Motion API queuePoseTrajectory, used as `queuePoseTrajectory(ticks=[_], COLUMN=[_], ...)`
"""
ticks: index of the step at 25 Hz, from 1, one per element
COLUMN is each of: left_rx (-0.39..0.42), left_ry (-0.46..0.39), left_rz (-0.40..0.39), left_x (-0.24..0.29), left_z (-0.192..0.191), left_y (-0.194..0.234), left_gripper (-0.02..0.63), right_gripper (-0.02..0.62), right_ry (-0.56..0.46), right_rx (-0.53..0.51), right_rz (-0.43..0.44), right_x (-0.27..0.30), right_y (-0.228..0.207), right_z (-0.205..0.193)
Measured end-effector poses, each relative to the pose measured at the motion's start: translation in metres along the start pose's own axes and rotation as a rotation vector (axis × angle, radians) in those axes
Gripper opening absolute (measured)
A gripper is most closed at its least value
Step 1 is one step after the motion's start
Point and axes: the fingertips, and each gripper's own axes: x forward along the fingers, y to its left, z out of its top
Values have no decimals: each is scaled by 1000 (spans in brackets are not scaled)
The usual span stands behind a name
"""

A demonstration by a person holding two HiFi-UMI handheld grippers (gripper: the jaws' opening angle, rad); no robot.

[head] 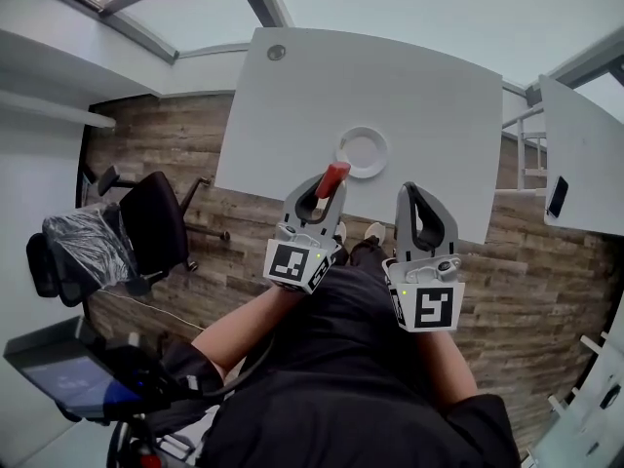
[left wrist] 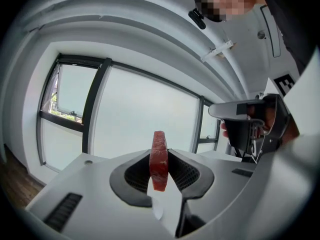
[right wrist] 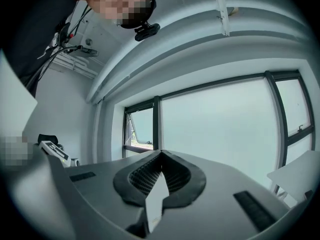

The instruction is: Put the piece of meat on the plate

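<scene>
A red piece of meat (head: pixel 334 175) stands on edge between the jaws of my left gripper (head: pixel 329 187), which is shut on it just short of the white table's near edge. In the left gripper view the meat (left wrist: pixel 159 165) sticks up above the pads, clamped by the left gripper (left wrist: pixel 160 151). The white round plate (head: pixel 363 151) lies on the table (head: pixel 429 105), a little beyond and to the right of the meat. My right gripper (head: pixel 410 194) hovers beside the left one. In the right gripper view its tips (right wrist: pixel 161 154) meet with nothing between them.
A black office chair (head: pixel 146 222) stands to the left on the wooden floor. A second white table with a dark phone (head: pixel 557 196) is at the right. A small round cap (head: pixel 277 53) sits in the table's far left corner. Large windows (right wrist: pixel 220 129) lie ahead.
</scene>
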Motion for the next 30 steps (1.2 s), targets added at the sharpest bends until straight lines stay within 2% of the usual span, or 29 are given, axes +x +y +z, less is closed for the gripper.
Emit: queuePoseTrajectory(ticks=[2, 5, 7, 13, 20, 25, 30], left_rx=[3, -37, -42, -90, -48, -40, -165], left_ry=[43, 132, 171, 228, 332, 400, 471], left_rz=[0, 11, 13, 4, -6, -14, 49], left_x=[14, 75, 99, 117, 142, 179, 186], left_z=[-14, -42, -54, -79, -123, -162, -190], left_y=[-2, -4, -3, 3, 8, 19, 32], left_gripper=[97, 97, 97, 97, 97, 97, 97], right_gripper=[5, 5, 5, 5, 5, 5, 5], right_ry=[5, 34, 46, 89, 117, 148, 164], right_rx=[7, 25, 27, 38, 60, 85, 82], right_rz=[3, 3, -3, -13, -21, -36, -36], right_x=[6, 33, 44, 54, 65, 89, 92], right_y=[-9, -63, -85, -93, -103, -129, -130], right_z=[-4, -17, -21, -32, -42, -68, -75])
